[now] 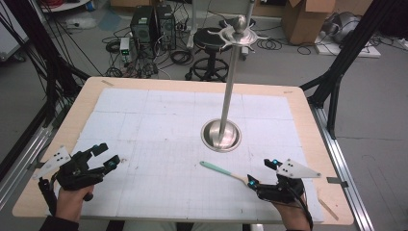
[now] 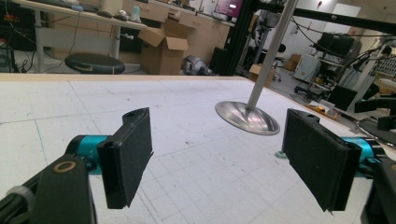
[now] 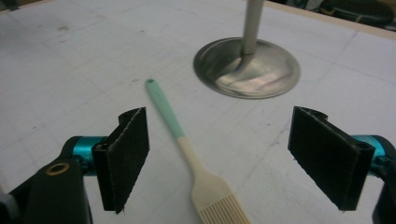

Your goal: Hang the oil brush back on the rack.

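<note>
Work on the basting brush is judged barely begun: nothing is gripped yet, and the grasp and any transfer toward the hanging stand remain to be done.

From the high view, the brush is seen lying flat on the gridded mat, in front of the stand's round steel base, its long axis slanting from upper left to lower right. The mint handle tip points toward the table's middle; the cream bristle end lies just beside the right gripper, whose jaws are spread. The left gripper is held well apart at the table's left edge.

In the left gripper view, its jaws are seen spread wide with only bare mat between them.

In the right gripper view, the brush lies between the open jaws, untouched, its handle pointing away.
</note>
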The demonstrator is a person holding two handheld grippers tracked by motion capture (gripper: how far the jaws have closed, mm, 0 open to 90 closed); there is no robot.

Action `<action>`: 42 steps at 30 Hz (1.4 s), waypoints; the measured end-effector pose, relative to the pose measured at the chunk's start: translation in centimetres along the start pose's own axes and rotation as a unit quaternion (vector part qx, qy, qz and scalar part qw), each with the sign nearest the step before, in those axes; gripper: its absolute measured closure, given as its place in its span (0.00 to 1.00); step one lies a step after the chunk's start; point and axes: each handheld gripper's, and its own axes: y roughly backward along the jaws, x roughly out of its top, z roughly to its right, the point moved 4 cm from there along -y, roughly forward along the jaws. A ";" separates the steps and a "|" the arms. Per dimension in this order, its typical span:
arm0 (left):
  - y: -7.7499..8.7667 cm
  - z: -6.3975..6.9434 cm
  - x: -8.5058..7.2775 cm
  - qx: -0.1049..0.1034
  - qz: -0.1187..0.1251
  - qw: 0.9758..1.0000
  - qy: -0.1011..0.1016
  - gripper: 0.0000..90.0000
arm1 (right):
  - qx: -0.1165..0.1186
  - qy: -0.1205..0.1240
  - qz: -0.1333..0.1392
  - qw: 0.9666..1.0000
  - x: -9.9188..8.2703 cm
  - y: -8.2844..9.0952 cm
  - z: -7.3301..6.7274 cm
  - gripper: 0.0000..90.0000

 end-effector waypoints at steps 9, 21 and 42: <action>-0.3 0.0 -0.1 -0.003 -0.006 1.000 0.001 0.25 | 0.057 0.030 -0.067 0.996 -0.4 -2.9 -0.7 0.34; -0.3 0.0 -0.2 -0.005 -0.008 1.000 0.002 0.25 | 0.093 0.064 -0.141 0.984 -0.4 -6.8 -0.9 0.50; -0.3 0.1 -0.3 -0.006 -0.014 1.000 0.003 0.25 | 0.105 0.097 -0.184 0.972 -1.1 -8.4 -1.0 0.88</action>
